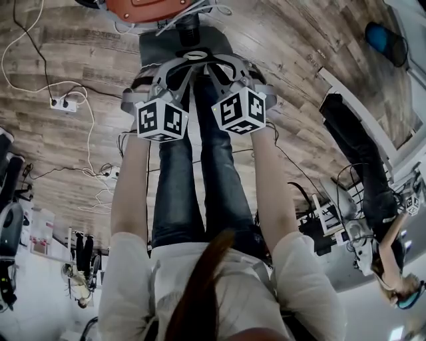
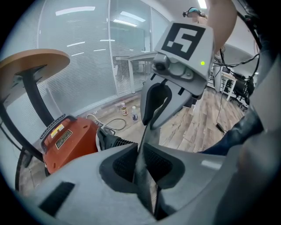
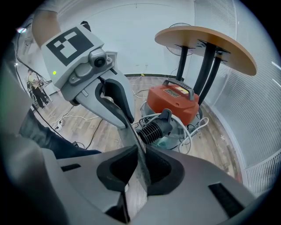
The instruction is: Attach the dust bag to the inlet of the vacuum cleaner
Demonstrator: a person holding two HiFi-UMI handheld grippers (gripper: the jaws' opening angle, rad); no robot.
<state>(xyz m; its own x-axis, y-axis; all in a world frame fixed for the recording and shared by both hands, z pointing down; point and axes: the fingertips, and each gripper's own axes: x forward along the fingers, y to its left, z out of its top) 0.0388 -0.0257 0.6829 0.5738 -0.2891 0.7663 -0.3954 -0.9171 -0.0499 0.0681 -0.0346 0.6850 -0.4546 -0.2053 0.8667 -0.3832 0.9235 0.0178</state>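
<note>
A flat grey dust bag (image 1: 163, 45) with a white collar ring (image 1: 195, 55) hangs between both grippers, above the floor in front of the orange vacuum cleaner (image 1: 143, 8). My left gripper (image 1: 172, 72) is shut on one thin edge of the bag (image 2: 144, 184). My right gripper (image 1: 229, 70) is shut on the opposite edge (image 3: 139, 173). The two grippers face each other closely. In the right gripper view the vacuum's orange lid (image 3: 173, 102) and its black ribbed inlet (image 3: 153, 128) lie just beyond the bag. The left gripper view shows the vacuum (image 2: 66, 140) at lower left.
A round wooden table (image 3: 206, 44) on black legs stands over the vacuum. A white power strip (image 1: 61, 103) and loose cables lie on the wood floor to the left. Two small bottles (image 2: 128, 112) stand by the glass wall. Another person (image 1: 373, 193) stands at the right.
</note>
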